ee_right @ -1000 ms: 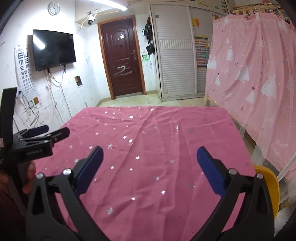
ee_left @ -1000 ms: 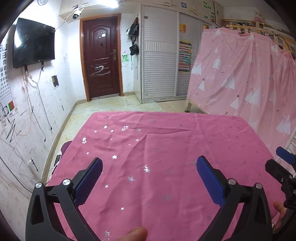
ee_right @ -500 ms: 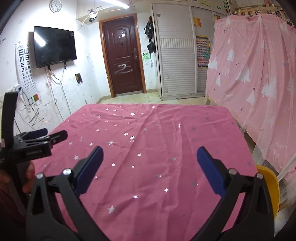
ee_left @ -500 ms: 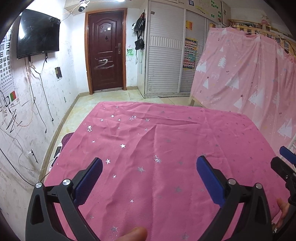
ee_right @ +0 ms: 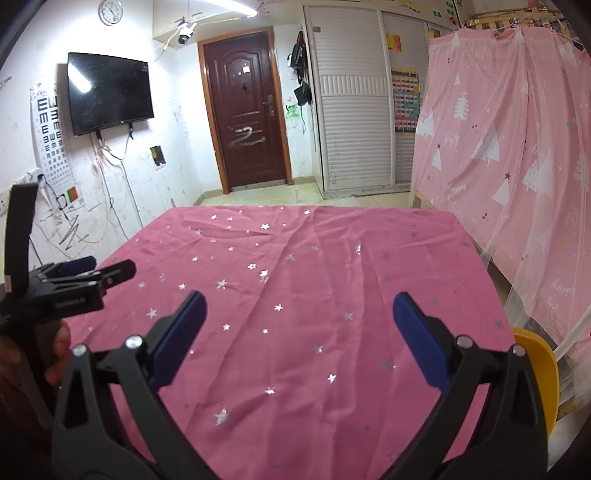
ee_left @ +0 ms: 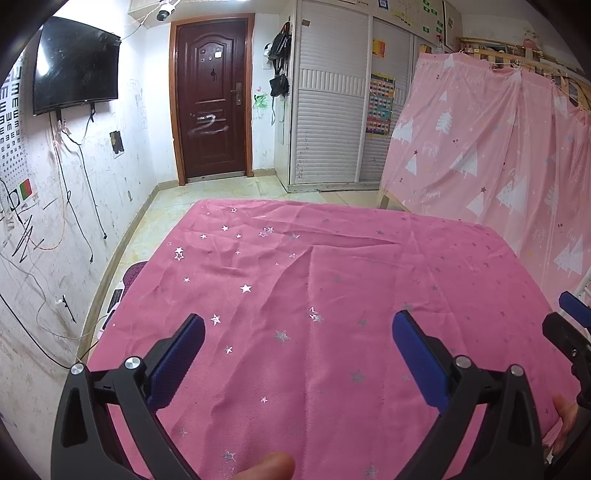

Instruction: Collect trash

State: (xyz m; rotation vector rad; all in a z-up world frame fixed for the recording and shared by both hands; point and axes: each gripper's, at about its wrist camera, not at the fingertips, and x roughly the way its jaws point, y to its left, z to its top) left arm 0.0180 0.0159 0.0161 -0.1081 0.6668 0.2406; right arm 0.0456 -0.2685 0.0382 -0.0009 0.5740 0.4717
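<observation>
Since a second earlier, my left claw (ee_left: 297, 347) had tipped upward, so more of the door showed above the cloth; the right claw (ee_right: 297, 332) had hardly shifted. Both claws hung released, blue-padded jaws spread wide with nothing between them, over the wrinkled pink tablecloth scattered with silver stars (ee_left: 332, 288). I could see no trash anywhere on that cloth in either view.

Nearest in the left view, a fingertip (ee_left: 267, 467) poked in at the bottom edge, and my right claw appeared at the far right edge with fingers behind it. The right view alone showed the left claw at its left edge, gripped by my hand (ee_right: 55, 354), and a rounded yellow chair back (ee_right: 539, 373) just beside the table's right corner.

Past the cloth's left edge, only the left view caught a purple object (ee_left: 131, 275) on the pale tiled floor. Farther off stood a pink curtain printed with white trees (ee_right: 517, 147) on the right, white slatted wardrobe doors (ee_left: 328, 110), and a dark brown wooden door (ee_left: 210, 99). A black wall-mounted television (ee_right: 109, 92) hung left, and only the right view showed the round white wall clock (ee_right: 111, 12) above it.
</observation>
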